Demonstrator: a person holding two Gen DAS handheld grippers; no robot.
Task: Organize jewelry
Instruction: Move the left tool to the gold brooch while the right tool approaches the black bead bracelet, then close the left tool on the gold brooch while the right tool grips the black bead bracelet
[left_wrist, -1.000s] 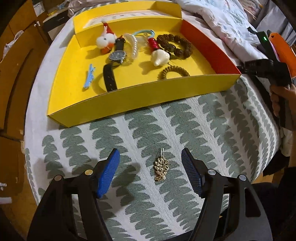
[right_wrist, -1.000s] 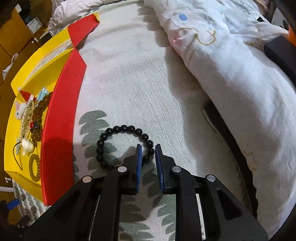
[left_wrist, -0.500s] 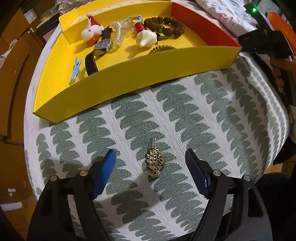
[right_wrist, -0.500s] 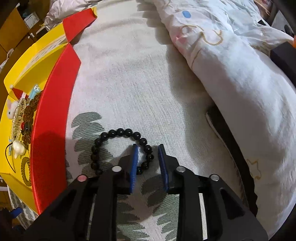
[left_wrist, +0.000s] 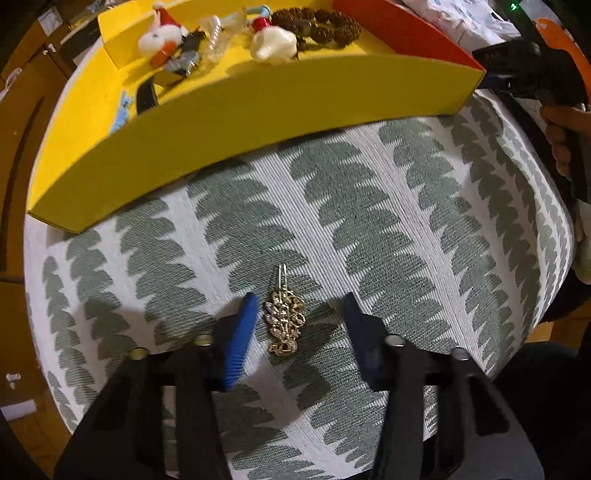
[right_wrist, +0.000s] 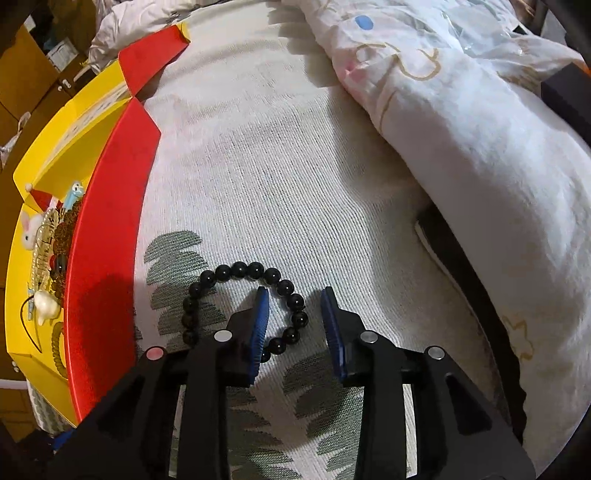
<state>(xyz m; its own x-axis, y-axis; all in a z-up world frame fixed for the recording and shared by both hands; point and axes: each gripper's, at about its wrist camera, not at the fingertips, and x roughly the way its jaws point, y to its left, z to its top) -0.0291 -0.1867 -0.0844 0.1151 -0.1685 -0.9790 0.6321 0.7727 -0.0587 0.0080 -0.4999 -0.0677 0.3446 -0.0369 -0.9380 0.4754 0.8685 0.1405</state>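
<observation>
Several pieces already lie in the yellow tray (left_wrist: 258, 110), while two remain on the patterned bedcover (left_wrist: 406, 221): a gold hair clip (left_wrist: 284, 317) between the closing left tool (left_wrist: 297, 321), untouched, and a black bead bracelet (right_wrist: 243, 306) straddled by the open right tool (right_wrist: 293, 317).

Glossy black bead bracelet (right_wrist: 251, 306) on coarse woven cloth (right_wrist: 280, 177); metallic gold hairpin (left_wrist: 283, 319).

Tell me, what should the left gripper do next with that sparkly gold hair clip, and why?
Probably finish squeezing. The left gripper is closing, its blue fingers either side of the gold hair clip, not yet touching it. The clip lies on the leaf-print cloth, outside the yellow tray.
</observation>
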